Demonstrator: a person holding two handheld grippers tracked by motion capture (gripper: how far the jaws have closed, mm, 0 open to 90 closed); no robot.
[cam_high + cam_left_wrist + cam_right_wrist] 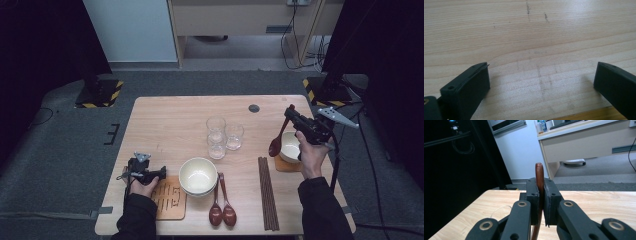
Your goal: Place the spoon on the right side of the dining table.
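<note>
On table (165,120): three spoons (222,202), three glasses (220,136).

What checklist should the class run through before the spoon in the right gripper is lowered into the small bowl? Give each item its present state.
1. Right gripper shut on the spoon handle: ok, the handle sits clamped between its jaws.
2. Spoon hangs bowl-end down: ok, the scoop points toward the table beside the small bowl.
3. Small bowl seated on its coaster: ok.
4. Small bowl empty: cannot tell, the hand hides part of it.
5. Left gripper out of the way: ok, open over bare table, holding nothing.
6. Glasses clear of the spoon's path: ok, they stand apart to the left.
</note>
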